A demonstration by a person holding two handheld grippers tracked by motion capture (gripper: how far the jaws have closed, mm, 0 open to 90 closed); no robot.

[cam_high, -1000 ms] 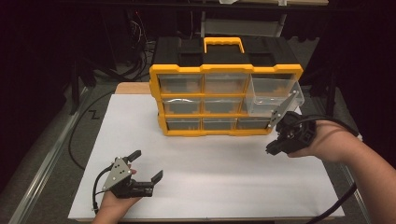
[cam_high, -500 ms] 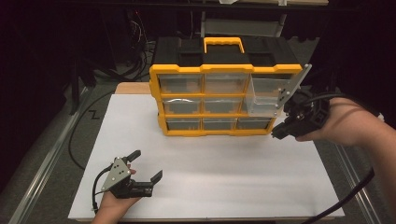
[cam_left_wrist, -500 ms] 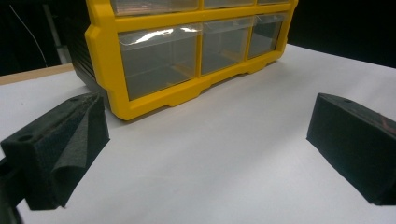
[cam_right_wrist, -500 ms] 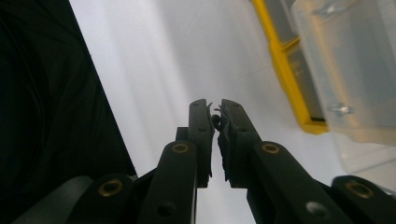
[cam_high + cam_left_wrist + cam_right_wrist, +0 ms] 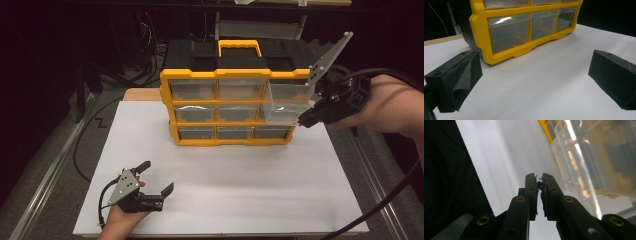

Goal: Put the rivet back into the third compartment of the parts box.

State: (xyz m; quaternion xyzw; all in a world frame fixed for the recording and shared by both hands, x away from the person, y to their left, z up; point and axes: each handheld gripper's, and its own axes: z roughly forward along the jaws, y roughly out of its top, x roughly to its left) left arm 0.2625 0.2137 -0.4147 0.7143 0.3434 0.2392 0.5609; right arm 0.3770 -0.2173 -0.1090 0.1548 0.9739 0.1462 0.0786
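A yellow organizer (image 5: pixel 235 107) with clear drawers and a black top stands at the back of the white board (image 5: pixel 230 190). Its top right drawer (image 5: pixel 282 105) is pulled out, and the same clear drawer (image 5: pixel 599 157) sits to the right of the jaws in the right gripper view. My right gripper (image 5: pixel 303 121) hangs at that drawer's front right corner, raised off the board. The right gripper (image 5: pixel 539 180) is shut, with a tiny dark piece (image 5: pixel 539 183) pinched at its tips. My left gripper (image 5: pixel 156 177) rests near the front left, open with nothing between its jaws, facing the organizer (image 5: pixel 524 32).
Dark cables (image 5: pixel 85 145) run off the board's left side, and a cable (image 5: pixel 395 195) trails from the right gripper past the right edge. Bare white board (image 5: pixel 544 82) stretches between the left gripper and the organizer.
The right gripper has risen from beside the organizer's bottom row to the level of the pulled-out top drawer, jaws still shut. The left gripper has not moved.
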